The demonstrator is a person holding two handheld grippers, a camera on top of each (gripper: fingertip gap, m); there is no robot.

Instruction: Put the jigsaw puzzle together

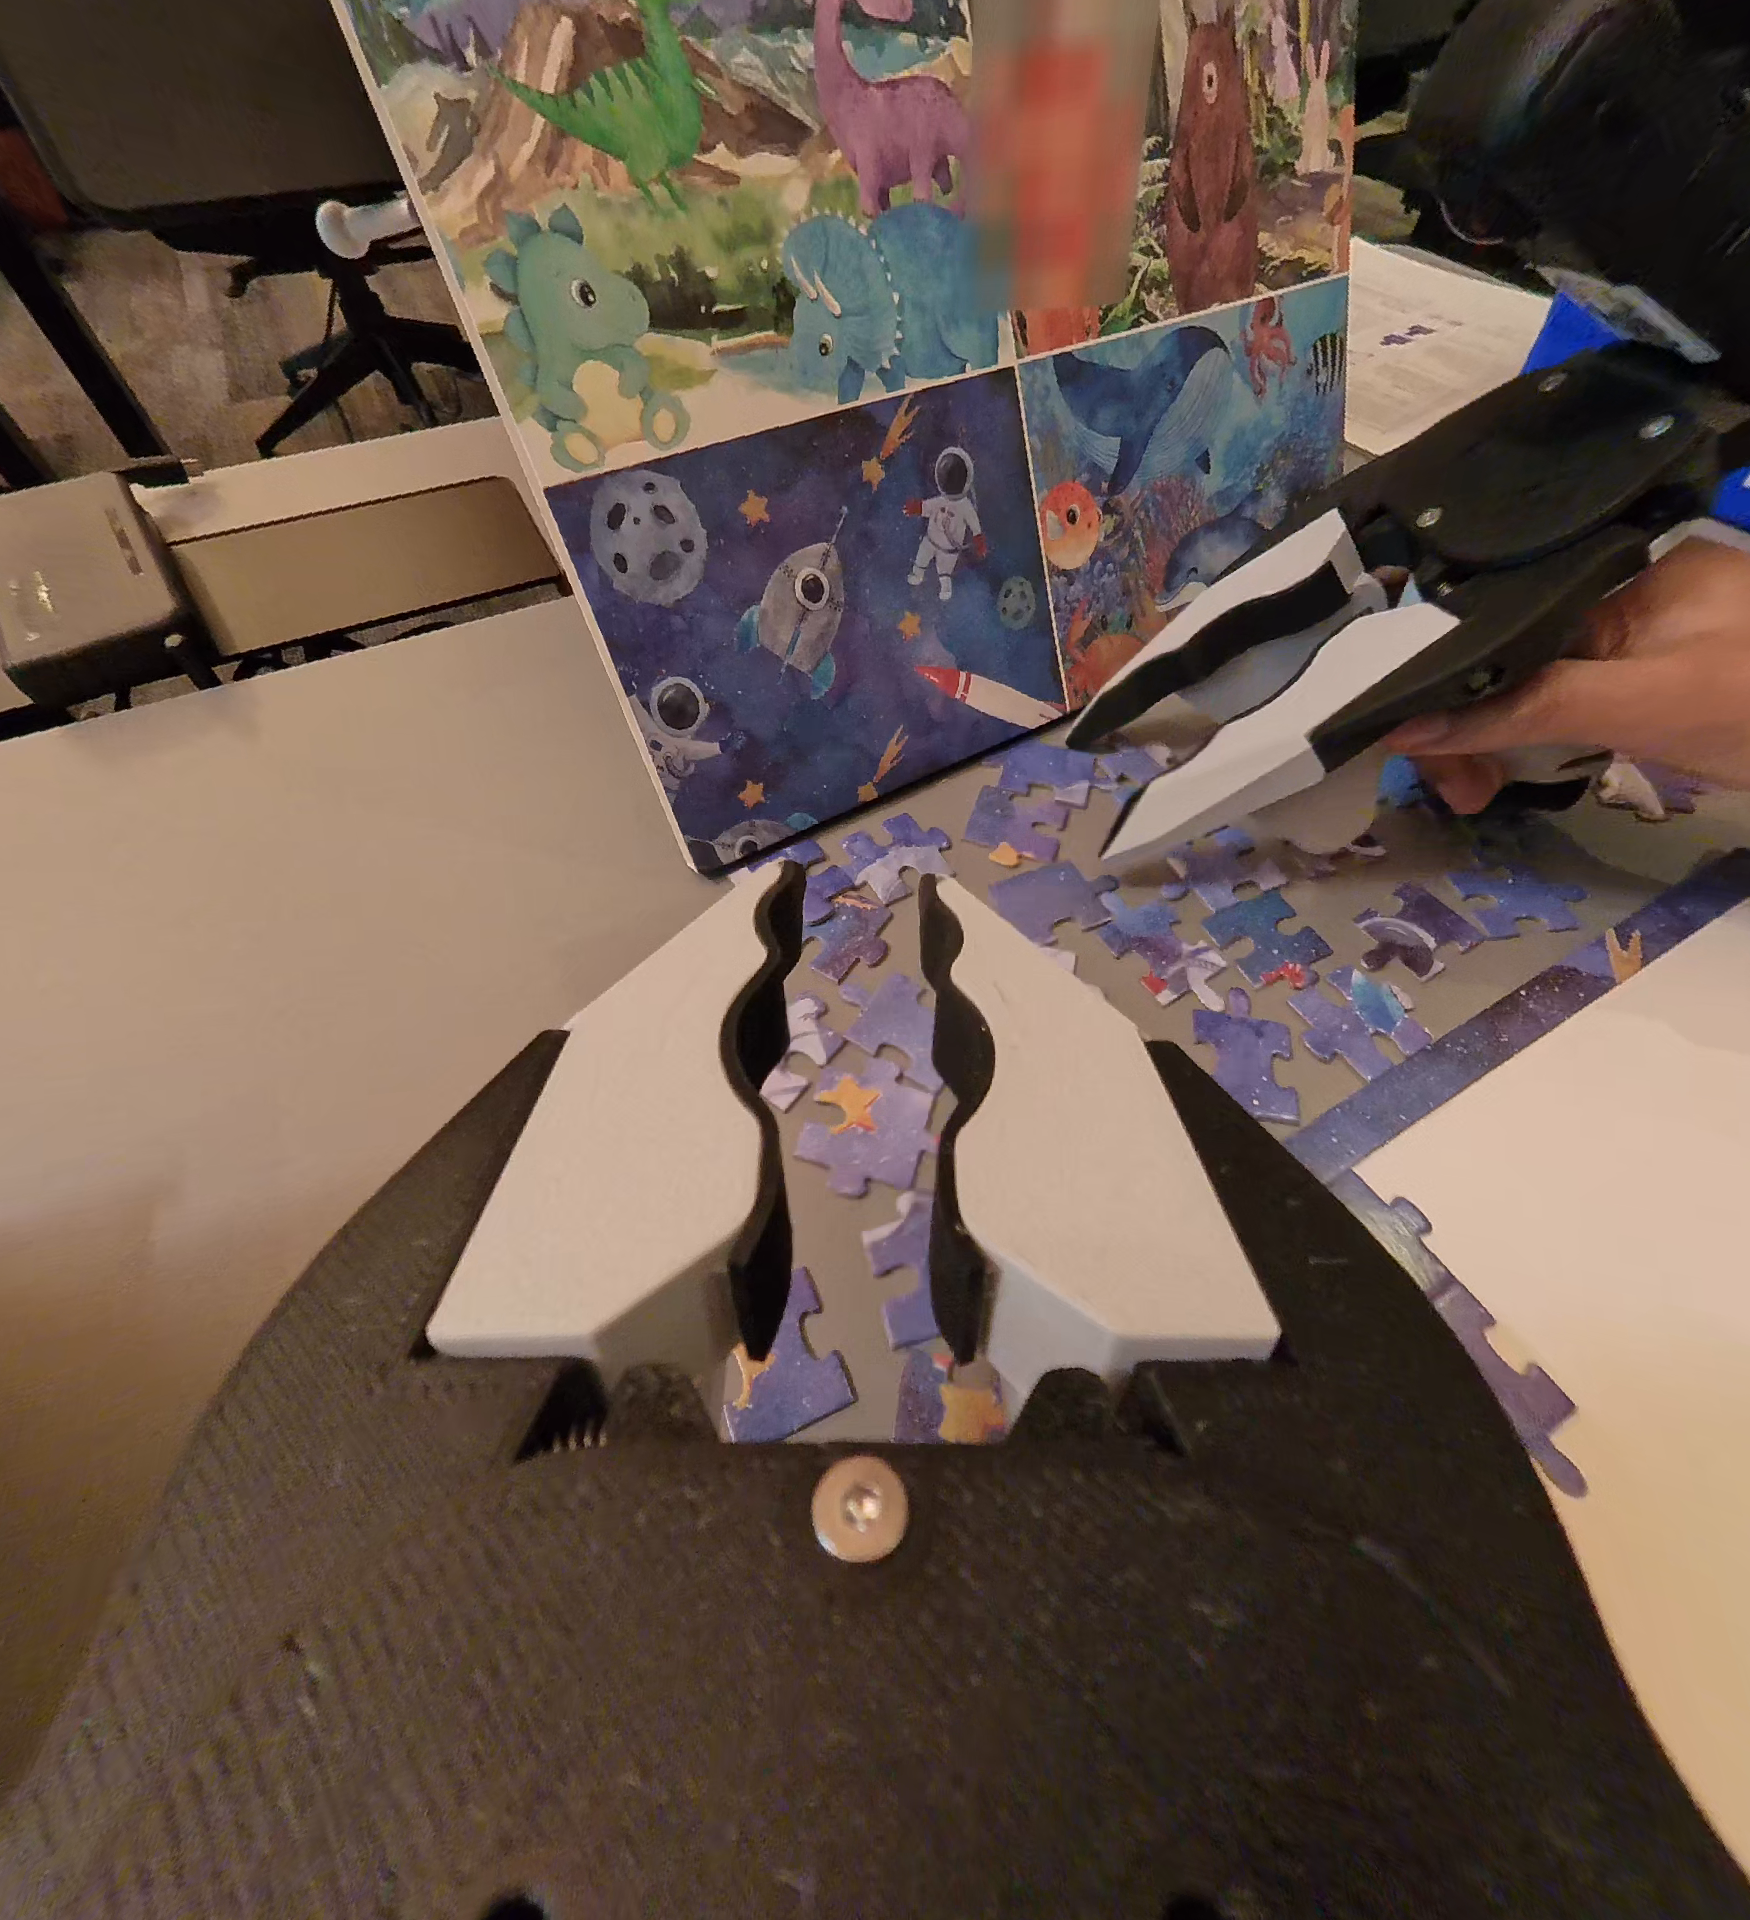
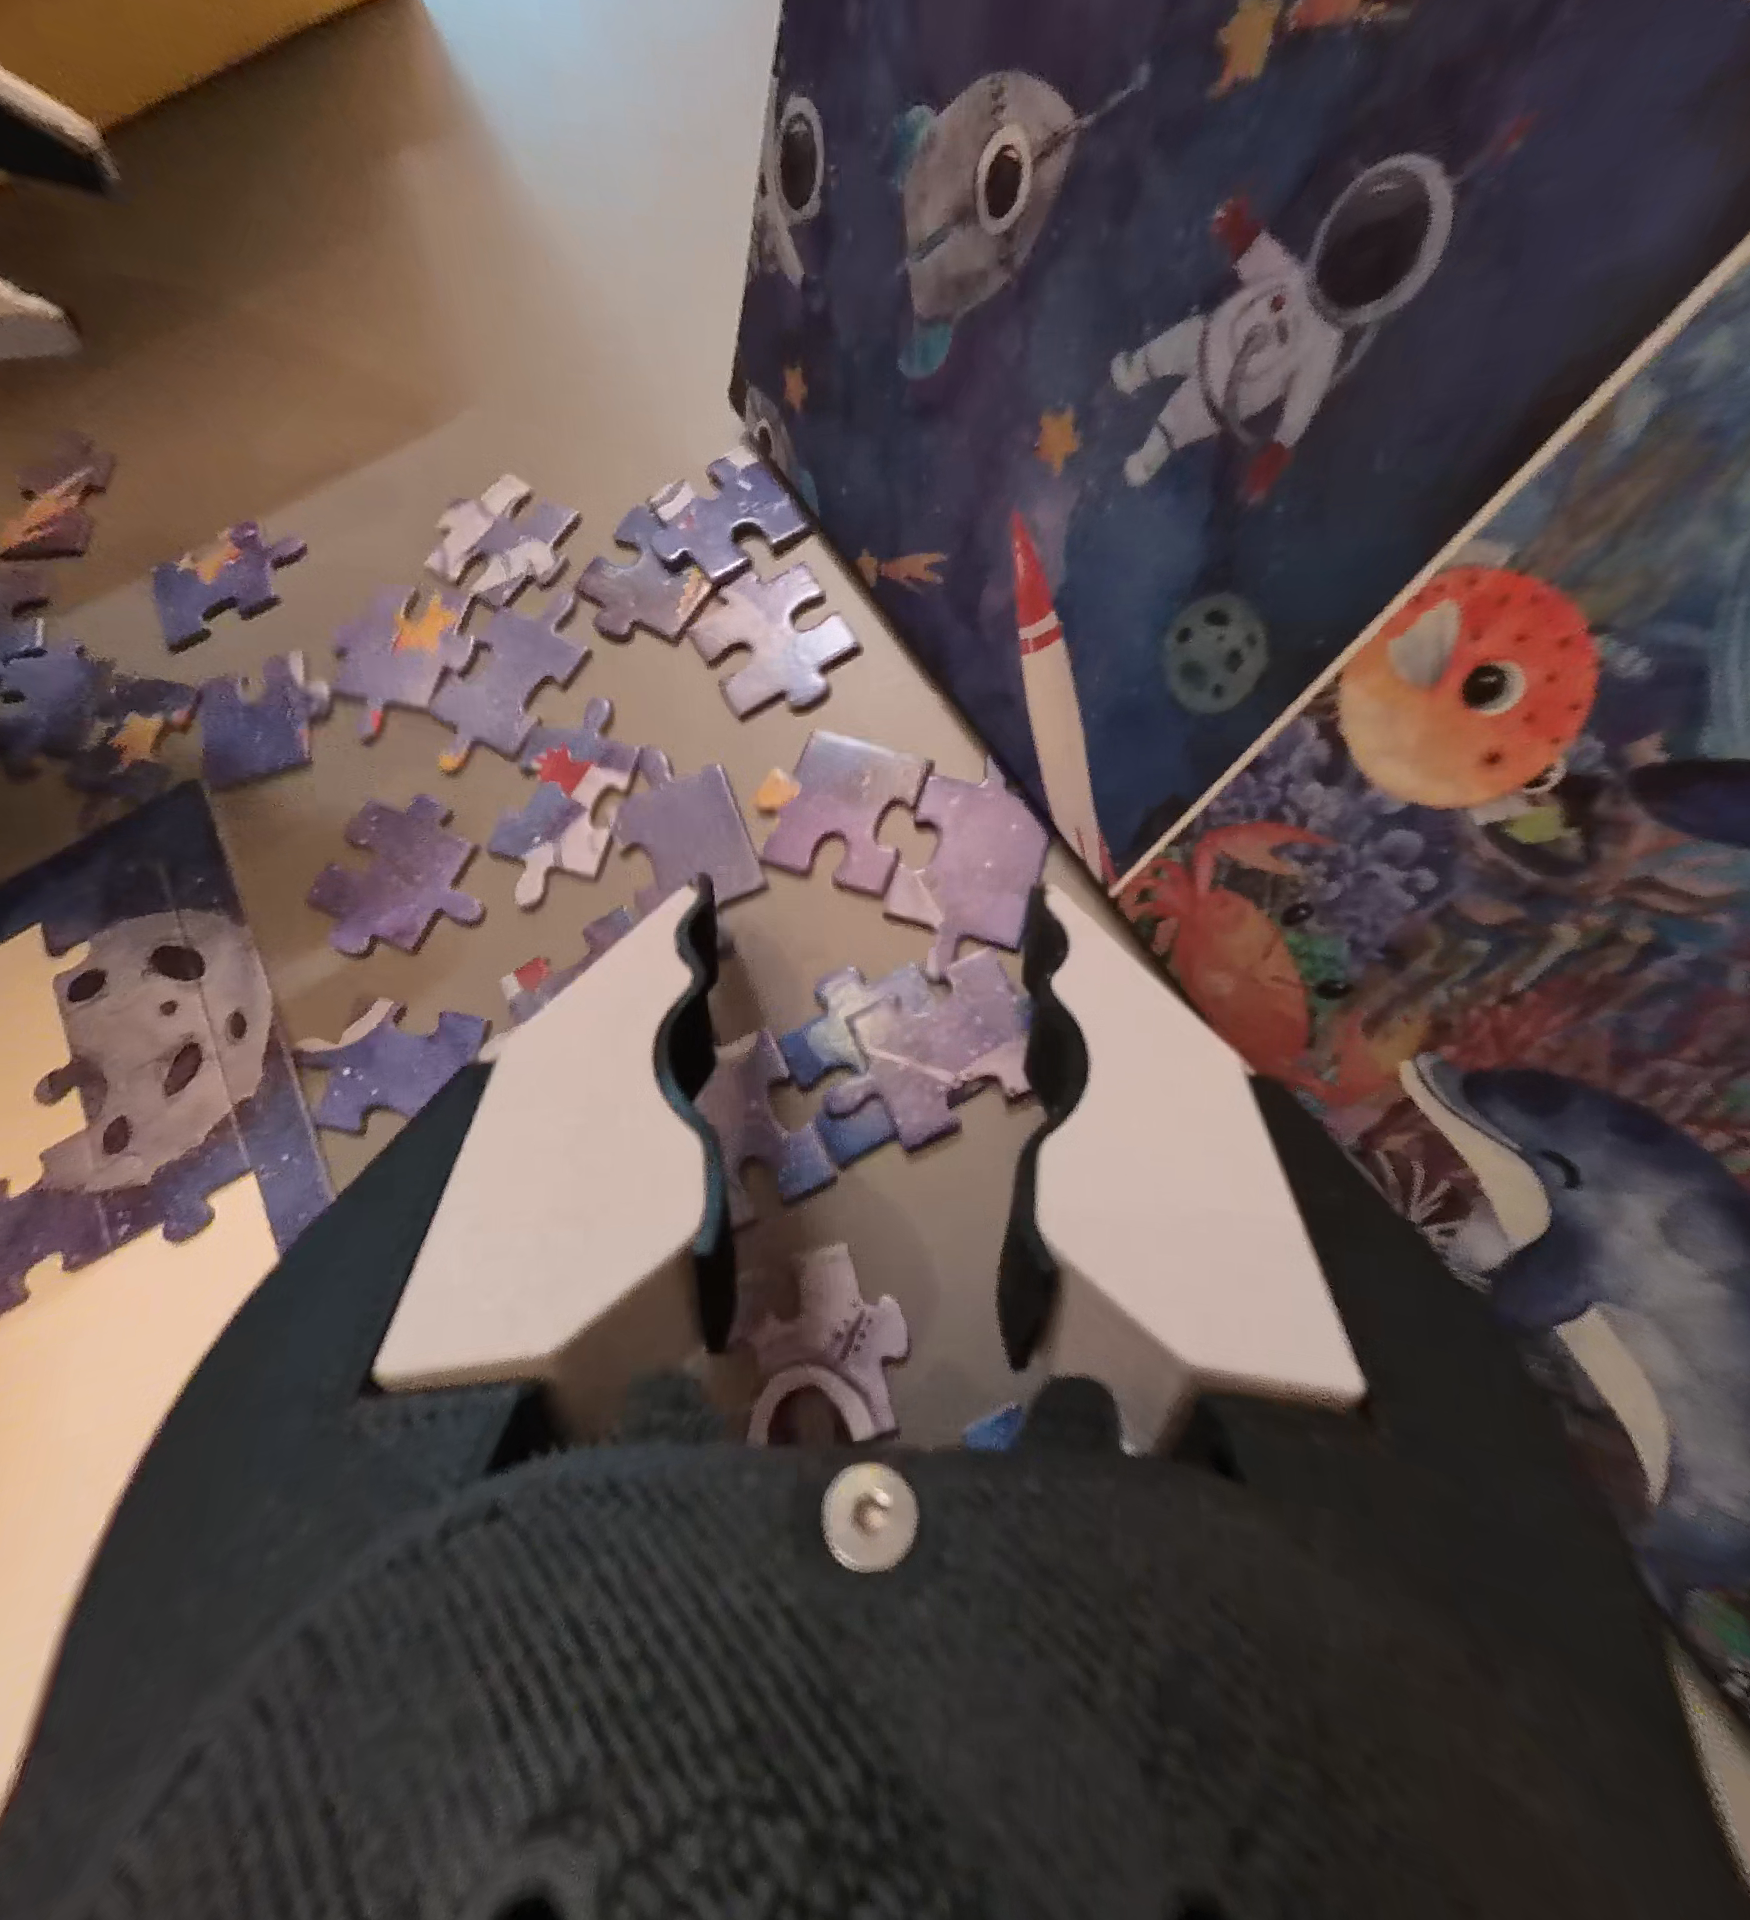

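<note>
Loosely scattered puzzle pieces [image 2: 850,831] beneath open right gripper [image 2: 866,914], nothing gripped

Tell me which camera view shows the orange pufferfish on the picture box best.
The right wrist view: the pufferfish is large and close on the picture box, its eye and spots plain. The left wrist view shows it small and farther off, beside the right gripper.

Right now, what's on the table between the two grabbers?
Loose purple puzzle pieces lie scattered between the left gripper and right gripper, seen in the left wrist view.
</note>
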